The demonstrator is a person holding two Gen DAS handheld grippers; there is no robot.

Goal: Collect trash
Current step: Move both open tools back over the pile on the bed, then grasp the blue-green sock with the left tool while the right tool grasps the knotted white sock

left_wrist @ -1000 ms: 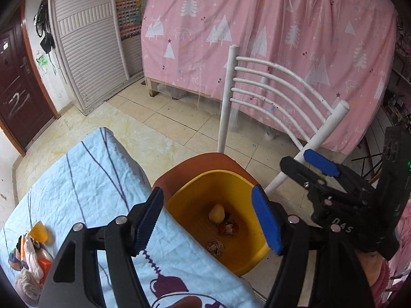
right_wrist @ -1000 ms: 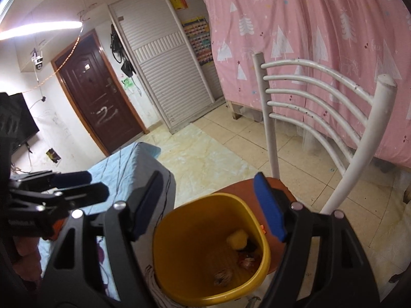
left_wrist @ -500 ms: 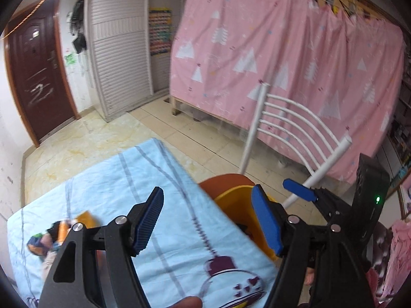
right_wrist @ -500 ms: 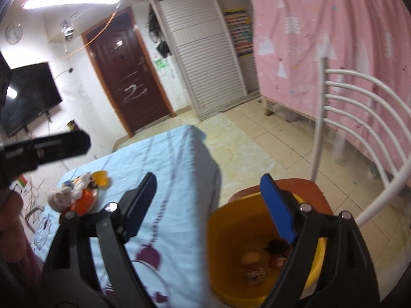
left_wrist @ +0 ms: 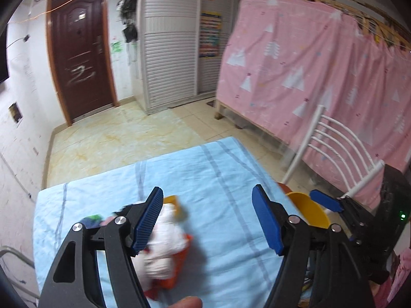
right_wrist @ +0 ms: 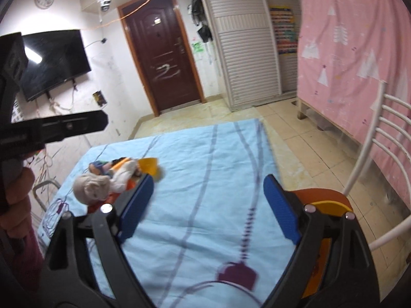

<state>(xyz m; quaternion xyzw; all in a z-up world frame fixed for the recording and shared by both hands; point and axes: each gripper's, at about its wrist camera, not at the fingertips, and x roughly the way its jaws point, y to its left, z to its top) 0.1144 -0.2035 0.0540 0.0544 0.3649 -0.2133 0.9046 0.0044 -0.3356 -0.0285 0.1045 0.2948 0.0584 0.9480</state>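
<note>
A pile of trash (left_wrist: 167, 246), white crumpled paper with orange and yellow wrappers, lies on the light blue tablecloth (left_wrist: 210, 169). My left gripper (left_wrist: 209, 222) is open and empty above it, the pile under its left finger. In the right wrist view the same pile (right_wrist: 115, 179) lies left of my right gripper (right_wrist: 209, 209), which is open and empty over the cloth. The yellow bin (left_wrist: 308, 210) stands on a chair at the table's right edge; it also shows in the right wrist view (right_wrist: 334, 206).
A white metal chair back (left_wrist: 341, 148) rises behind the bin. A pink curtain (left_wrist: 308, 77) covers the right side. A brown door (right_wrist: 164, 61) and a tiled floor (left_wrist: 115, 138) lie beyond the table. A wall TV (right_wrist: 54, 61) hangs at left.
Both grippers have swung left from over the yellow bin to over the table. The trash pile has come under the left gripper and the bin has slid to the right edge.
</note>
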